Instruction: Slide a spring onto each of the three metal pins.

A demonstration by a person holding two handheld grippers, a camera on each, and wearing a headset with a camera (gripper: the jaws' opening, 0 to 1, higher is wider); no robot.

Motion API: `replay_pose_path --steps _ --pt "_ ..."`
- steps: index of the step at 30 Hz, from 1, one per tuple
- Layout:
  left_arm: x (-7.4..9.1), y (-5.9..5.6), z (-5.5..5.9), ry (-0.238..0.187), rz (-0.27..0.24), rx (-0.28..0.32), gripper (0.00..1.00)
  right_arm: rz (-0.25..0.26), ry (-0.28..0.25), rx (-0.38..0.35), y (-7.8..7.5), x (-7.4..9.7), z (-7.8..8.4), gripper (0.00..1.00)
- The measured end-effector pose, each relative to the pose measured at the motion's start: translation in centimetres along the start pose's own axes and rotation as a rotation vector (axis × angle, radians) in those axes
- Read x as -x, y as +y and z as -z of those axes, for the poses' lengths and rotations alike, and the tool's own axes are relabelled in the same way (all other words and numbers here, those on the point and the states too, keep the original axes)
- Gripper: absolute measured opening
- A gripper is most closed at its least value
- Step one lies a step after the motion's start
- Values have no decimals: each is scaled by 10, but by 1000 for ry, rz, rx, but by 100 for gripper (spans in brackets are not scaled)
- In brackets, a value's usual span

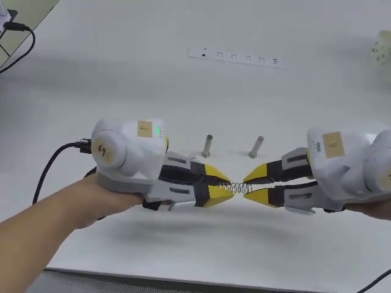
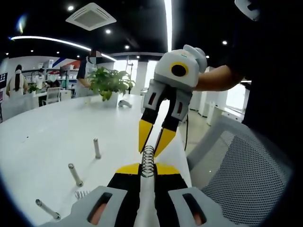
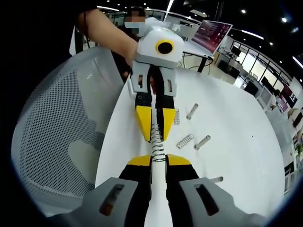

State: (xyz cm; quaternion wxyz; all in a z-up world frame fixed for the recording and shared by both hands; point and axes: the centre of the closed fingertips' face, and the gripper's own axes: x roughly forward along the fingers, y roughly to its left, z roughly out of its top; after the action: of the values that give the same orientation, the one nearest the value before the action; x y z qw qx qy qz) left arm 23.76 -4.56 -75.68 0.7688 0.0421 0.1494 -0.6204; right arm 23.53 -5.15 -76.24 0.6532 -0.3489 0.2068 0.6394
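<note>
Head view, spring (image 1: pixel 238 188): held level above the table between both sets of tips, judged so that it can be passed across or aligned before threading.
Left gripper (image 1: pixel 228 185): closed on one end of the spring.
Right gripper (image 1: pixel 247 186): closed on the other end.
Metal pins: three are counted beyond the tips, all bare: far pin (image 3: pixel 192 111), middle pin (image 3: pixel 202 142), near pin (image 3: pixel 215 179).
Loose springs: two are counted among the pins: first loose spring (image 3: pixel 177 116), second loose spring (image 3: pixel 185 140).
</note>
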Motion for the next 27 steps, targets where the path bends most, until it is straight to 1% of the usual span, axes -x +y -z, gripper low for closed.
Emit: replay_pose_path --steps 6,8,9,11,15,19,27 --pt "1 -2 4 8 1 4 2 -11 -16 7 0 4 -9 7" --pt "2 -2 7 21 1 -4 2 -18 -38 1 0 6 -16 7" --pt "1 -2 8 27 3 -10 2 -18 -65 -11 -1 7 -23 7" --pt "1 -2 9 28 0 -11 2 -25 -66 -5 0 7 -28 7" --pt "2 -1 9 29 -3 -15 2 -33 -76 -4 0 7 -32 7" --pt "2 -2 7 23 -4 -19 2 -41 -108 -31 -1 8 -39 7" --pt "3 -1 5 14 -8 -18 2 -44 -167 -88 -3 9 -47 7"
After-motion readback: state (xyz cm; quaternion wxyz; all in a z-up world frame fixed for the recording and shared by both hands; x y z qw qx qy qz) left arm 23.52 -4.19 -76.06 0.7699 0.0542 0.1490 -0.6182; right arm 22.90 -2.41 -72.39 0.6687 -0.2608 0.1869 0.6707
